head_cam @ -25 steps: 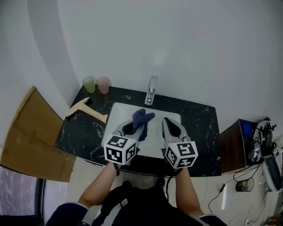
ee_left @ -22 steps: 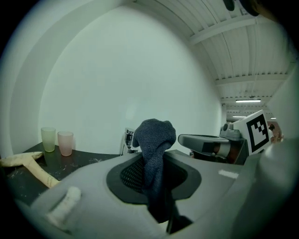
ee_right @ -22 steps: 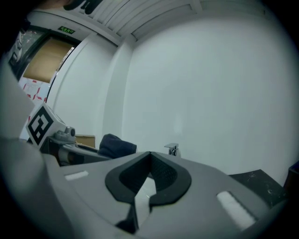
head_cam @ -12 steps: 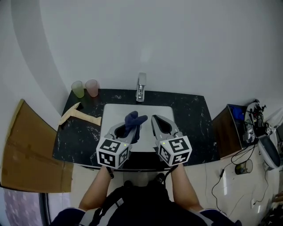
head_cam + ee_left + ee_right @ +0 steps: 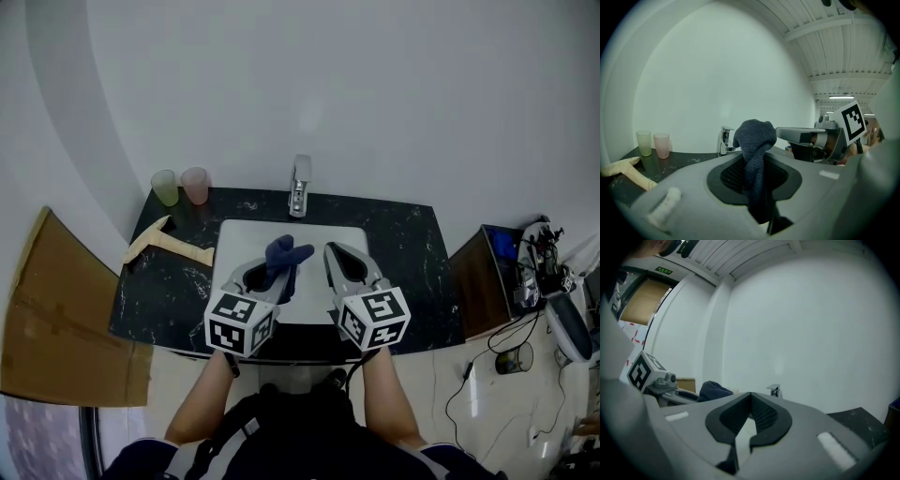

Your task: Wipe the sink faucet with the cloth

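A chrome faucet point(image 5: 299, 186) stands at the back of the white sink point(image 5: 242, 236), set in a black marble counter point(image 5: 417, 258). My left gripper point(image 5: 270, 271) is shut on a dark blue cloth point(image 5: 284, 257), which sticks up from between its jaws over the basin. In the left gripper view the cloth point(image 5: 753, 154) rises in front of the faucet point(image 5: 724, 140). My right gripper point(image 5: 337, 262) hovers beside it over the basin, shut with nothing in it. In the right gripper view the faucet point(image 5: 774, 391) shows far ahead.
Two plastic cups, green point(image 5: 165, 187) and pink point(image 5: 195, 185), stand at the counter's back left. A wooden hammer-like tool point(image 5: 165, 242) lies on the left of the counter. Cardboard point(image 5: 47, 309) leans on the left; a cabinet with cables point(image 5: 506, 272) is on the right.
Over the last second the head view shifted, so the sink sits higher and more central. Both grippers keep their places over the basin, with the cloth still held in the left one.
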